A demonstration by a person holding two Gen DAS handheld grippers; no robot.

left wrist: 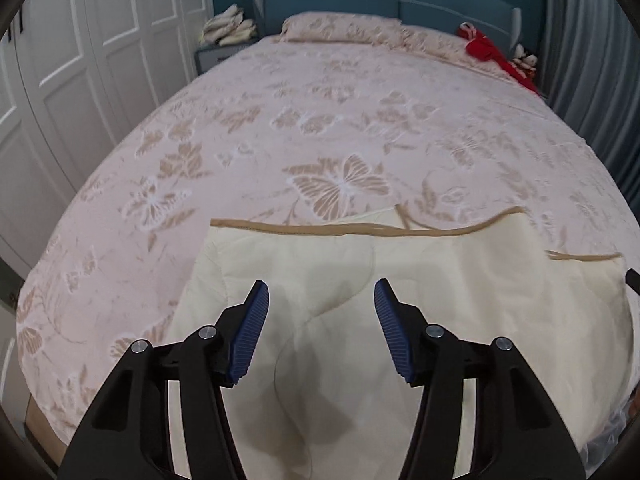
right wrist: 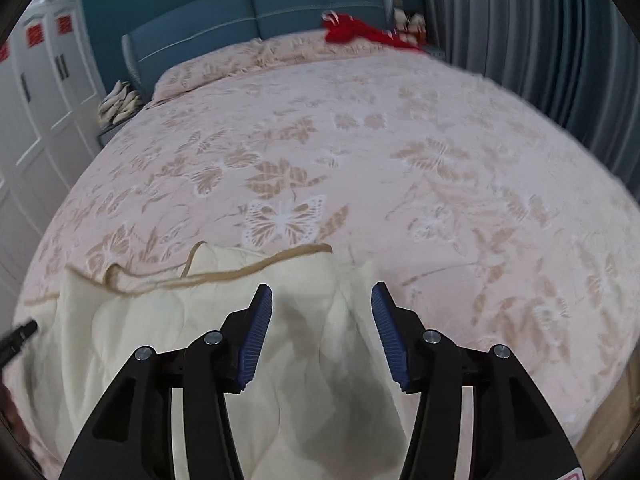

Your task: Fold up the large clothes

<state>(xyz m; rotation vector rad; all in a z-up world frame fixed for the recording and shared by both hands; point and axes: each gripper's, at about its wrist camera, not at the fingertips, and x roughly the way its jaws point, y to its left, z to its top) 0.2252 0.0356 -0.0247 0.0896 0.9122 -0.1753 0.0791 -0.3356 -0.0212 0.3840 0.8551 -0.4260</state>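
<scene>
Soft, even indoor light; strong fisheye bowing, dark corners, motion blur in right view.

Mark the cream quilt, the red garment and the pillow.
cream quilt (left wrist: pixel 460 280), left wrist view, flat upper layer
red garment (right wrist: pixel 360 34), right wrist view, bunched middle
pillow (left wrist: pixel 340 28), left wrist view, top face

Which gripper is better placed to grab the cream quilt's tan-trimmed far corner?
Probably the right gripper: the cream quilt's tan-trimmed corner lies just ahead of its open jaws.
</scene>
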